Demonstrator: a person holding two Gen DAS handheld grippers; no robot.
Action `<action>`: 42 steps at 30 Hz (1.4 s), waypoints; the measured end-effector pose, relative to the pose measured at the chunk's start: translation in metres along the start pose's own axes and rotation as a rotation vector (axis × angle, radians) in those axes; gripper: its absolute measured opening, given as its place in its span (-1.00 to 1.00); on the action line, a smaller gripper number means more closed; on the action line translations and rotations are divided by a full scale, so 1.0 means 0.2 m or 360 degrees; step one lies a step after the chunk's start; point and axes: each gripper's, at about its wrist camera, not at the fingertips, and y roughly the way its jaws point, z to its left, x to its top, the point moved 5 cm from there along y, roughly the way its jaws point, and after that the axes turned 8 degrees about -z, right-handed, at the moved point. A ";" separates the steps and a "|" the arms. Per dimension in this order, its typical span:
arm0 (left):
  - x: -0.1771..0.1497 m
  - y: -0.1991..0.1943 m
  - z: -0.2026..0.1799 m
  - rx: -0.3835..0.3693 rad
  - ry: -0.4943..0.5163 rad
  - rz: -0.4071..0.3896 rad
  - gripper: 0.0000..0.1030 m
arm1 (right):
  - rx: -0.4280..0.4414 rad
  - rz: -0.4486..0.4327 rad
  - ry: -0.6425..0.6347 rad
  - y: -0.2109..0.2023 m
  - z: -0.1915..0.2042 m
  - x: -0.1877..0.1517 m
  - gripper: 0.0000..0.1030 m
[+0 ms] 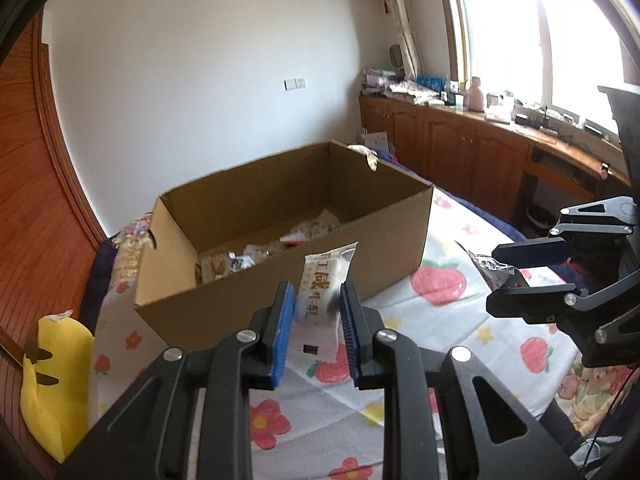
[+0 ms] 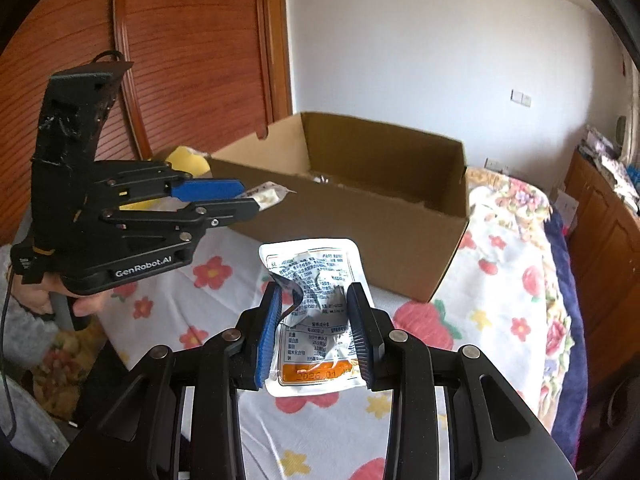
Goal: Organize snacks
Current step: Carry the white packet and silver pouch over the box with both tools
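Closest in the left wrist view, the left gripper point(image 1: 318, 308) points forward and slightly down over the flowered bedspread point(image 1: 440, 320), its blue-padded fingers point(image 1: 284, 316) pinching a white snack packet point(image 1: 324, 292) by its long edges; the packet stands tilted upward between them, its top corner reaching to the near wall of the cardboard box point(image 1: 280, 280). Seen from the right wrist view, that same gripper is held level and raised off the bed by a bare hand point(image 2: 60, 300) wrapped around its grip, with the packet's end poking out past the fingertips, just short of the box's left corner. The right gripper point(image 2: 316, 328) is likewise aimed forward and low over the bedspread, its ribbed pads point(image 2: 270, 320) closed on a crumpled silver pouch point(image 2: 316, 312) with printed text and an orange date strip; the pouch is squeezed inward at the middle and hangs in front of the box's near wall, above the fabric. In the left wrist view the right gripper comes in from the right edge, fingers horizontal, the crinkled foil end showing between them. Beyond both grippers the open box sits on the bed with several wrapped snacks point(image 1: 256, 256) lying on its floor. A yellow plush toy point(image 1: 56, 380) lies at the bed's left edge, a wooden cabinet point(image 1: 460, 148) farther off under the window.
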 end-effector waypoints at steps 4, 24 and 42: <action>0.05 -0.09 0.02 0.0025 0.0001 -0.0052 -0.58 | -0.0019 -0.0039 -0.0020 -0.06 0.02 0.05 -0.37; 0.25 -0.13 0.20 0.0152 -0.0065 -0.0182 -0.57 | -0.0076 -0.0152 -0.0081 -0.08 -0.04 0.30 -0.37; 0.14 0.50 0.48 0.0256 -0.0259 -0.0042 -0.61 | -0.0073 -0.0062 0.0012 0.59 -0.24 0.47 -0.37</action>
